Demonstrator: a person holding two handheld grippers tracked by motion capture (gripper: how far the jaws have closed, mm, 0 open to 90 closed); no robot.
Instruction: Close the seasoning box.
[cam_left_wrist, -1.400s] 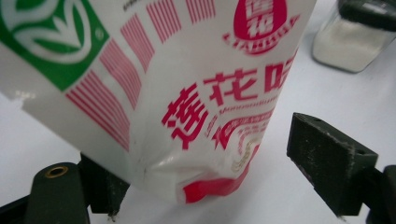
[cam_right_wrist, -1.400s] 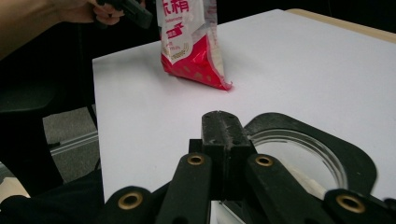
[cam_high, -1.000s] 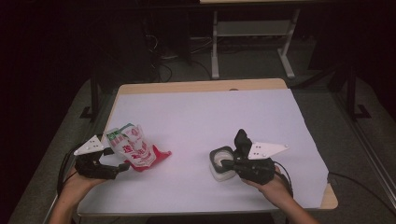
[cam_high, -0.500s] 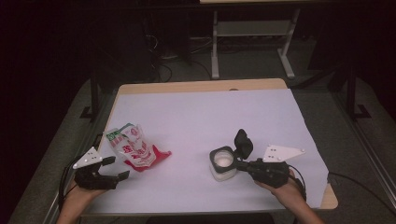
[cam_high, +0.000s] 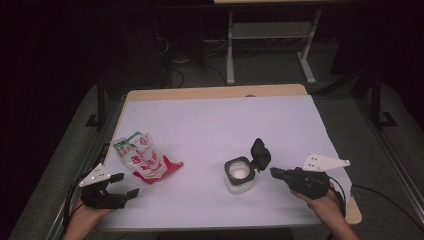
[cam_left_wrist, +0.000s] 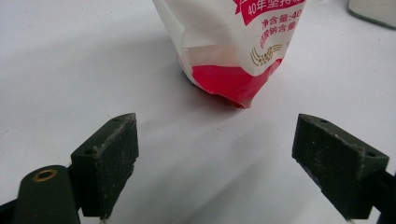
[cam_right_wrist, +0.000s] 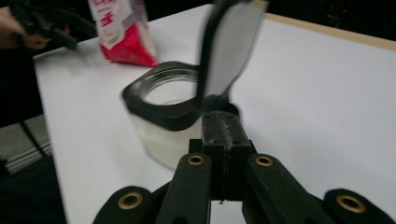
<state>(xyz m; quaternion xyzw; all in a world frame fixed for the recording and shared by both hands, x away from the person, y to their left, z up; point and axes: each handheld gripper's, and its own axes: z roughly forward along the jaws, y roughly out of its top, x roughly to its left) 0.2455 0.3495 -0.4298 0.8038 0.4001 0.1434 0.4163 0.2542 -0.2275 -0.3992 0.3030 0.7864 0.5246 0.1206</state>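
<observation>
We see the white table top evenly lit against a dark room; soft shadows fall under the bag. In the right gripper view the jar's raised lid is motion-blurred, nearby jaws soft

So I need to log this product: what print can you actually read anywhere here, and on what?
"40年坚持" on the red band of the bag, cut off by the frame edge.
"净含量:40" below it, red on white, also cut off.
Bag print in the high view: too small to read.
Jar: no print visible.
</observation>
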